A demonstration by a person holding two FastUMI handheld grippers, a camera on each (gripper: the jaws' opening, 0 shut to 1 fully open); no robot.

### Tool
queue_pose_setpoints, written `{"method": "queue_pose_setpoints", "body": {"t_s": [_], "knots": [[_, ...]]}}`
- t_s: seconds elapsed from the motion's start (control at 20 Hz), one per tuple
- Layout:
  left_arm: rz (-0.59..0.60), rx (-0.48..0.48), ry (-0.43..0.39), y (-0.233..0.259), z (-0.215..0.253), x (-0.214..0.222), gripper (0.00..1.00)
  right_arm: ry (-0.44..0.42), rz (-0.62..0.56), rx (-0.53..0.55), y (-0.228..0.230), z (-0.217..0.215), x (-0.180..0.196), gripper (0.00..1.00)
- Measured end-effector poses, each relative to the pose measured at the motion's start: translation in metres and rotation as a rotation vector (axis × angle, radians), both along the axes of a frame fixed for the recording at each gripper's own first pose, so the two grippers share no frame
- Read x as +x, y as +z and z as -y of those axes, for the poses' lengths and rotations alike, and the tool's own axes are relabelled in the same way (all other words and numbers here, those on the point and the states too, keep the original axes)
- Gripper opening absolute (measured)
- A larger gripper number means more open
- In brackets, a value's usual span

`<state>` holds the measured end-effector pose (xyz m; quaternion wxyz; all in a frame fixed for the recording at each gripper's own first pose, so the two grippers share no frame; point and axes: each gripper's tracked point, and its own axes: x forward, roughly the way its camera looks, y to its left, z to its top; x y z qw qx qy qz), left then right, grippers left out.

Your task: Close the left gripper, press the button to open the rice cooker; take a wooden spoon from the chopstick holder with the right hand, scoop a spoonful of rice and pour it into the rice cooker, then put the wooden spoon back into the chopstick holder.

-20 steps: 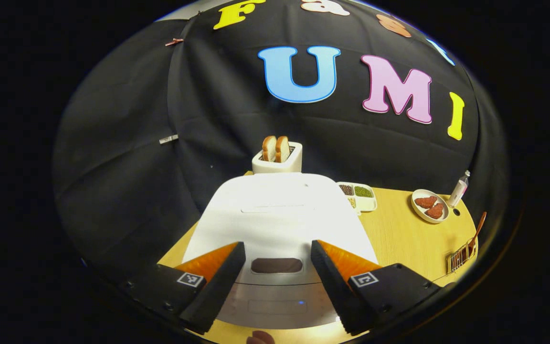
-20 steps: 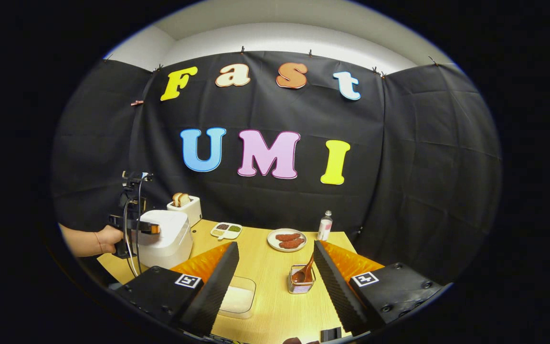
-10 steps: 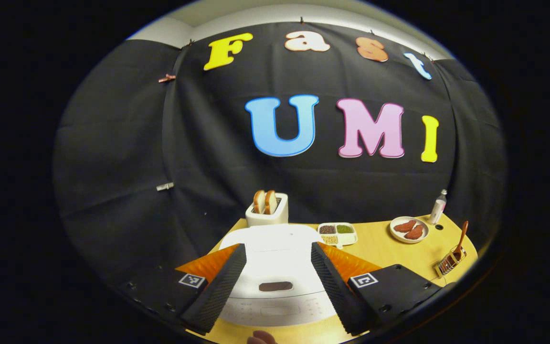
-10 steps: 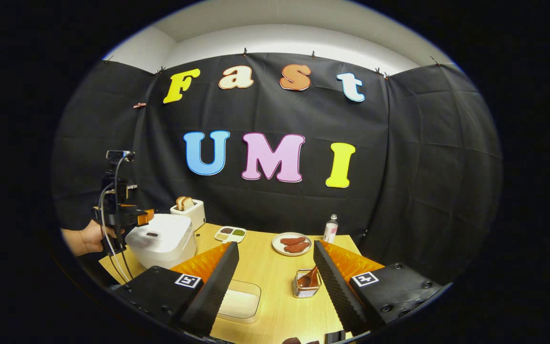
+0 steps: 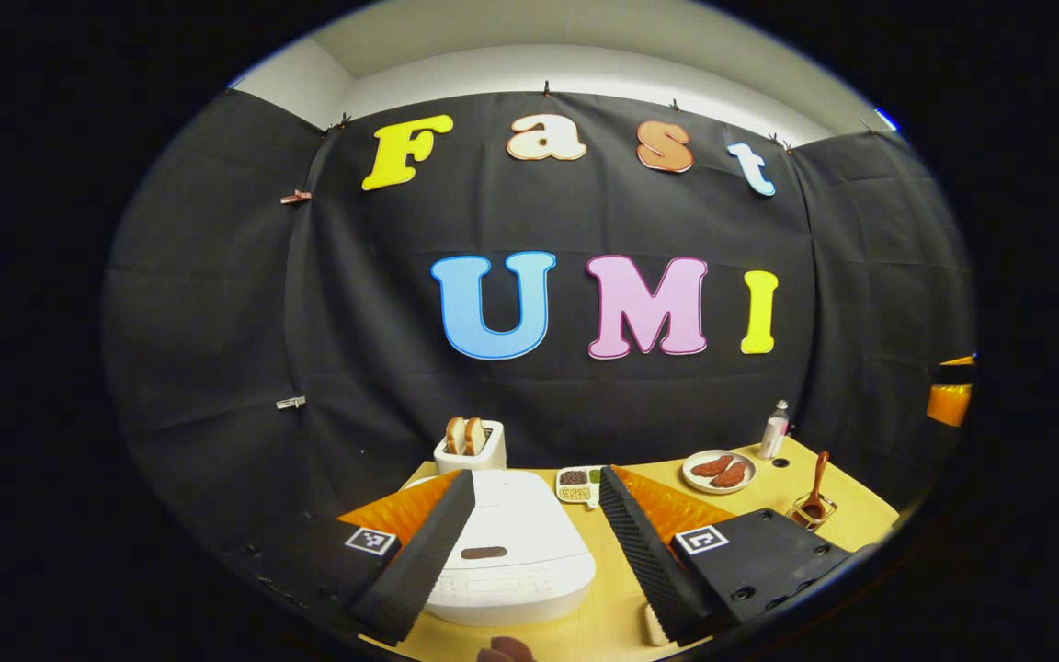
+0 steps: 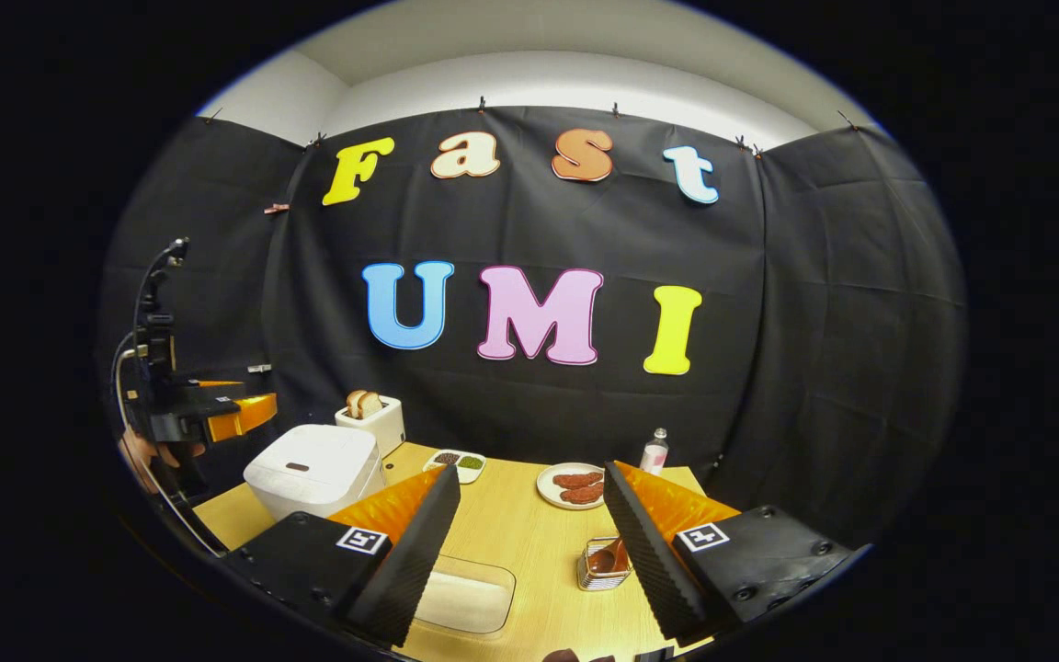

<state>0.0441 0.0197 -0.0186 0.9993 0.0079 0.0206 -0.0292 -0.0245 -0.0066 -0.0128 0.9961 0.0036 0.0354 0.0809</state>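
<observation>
The white rice cooker (image 5: 506, 552) stands with its lid down, its dark button (image 5: 483, 553) on the front of the lid. My left gripper (image 5: 534, 552) hovers above and in front of it, open, touching nothing. From the right gripper view the cooker (image 6: 313, 469) sits at the table's left, with the left gripper (image 6: 217, 418) raised beside it in a hand (image 6: 139, 455). The wooden spoon (image 6: 605, 556) stands in the wire chopstick holder (image 6: 598, 570). A clear box of rice (image 6: 465, 598) lies near my open right gripper (image 6: 529, 542).
A toaster (image 6: 370, 418) with bread stands behind the cooker. A divided tray of grains (image 6: 456, 462), a plate of meat (image 6: 571, 483) and a small bottle (image 6: 654, 450) line the back of the wooden table (image 6: 511, 515).
My left gripper has drawn back and risen away from the cooker, which now looks smaller and lower. The lid stays down. The right gripper has pulled back slightly.
</observation>
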Motion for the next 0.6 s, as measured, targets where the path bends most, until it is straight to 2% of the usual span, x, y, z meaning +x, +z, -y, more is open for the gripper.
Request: {"method": "queue_pose_setpoints", "body": {"t_s": [0.25, 0.6], "knots": [[0.017, -0.022, -0.076, 0.009, 0.028, -0.033, 0.94, -0.005, 0.018, 0.006, 0.007, 0.001, 0.007, 0.98], [0.005, -0.077, -0.127, 0.001, 0.049, -0.062, 0.94, -0.031, 0.02, 0.019, 0.005, 0.004, 0.009, 0.98]]}}
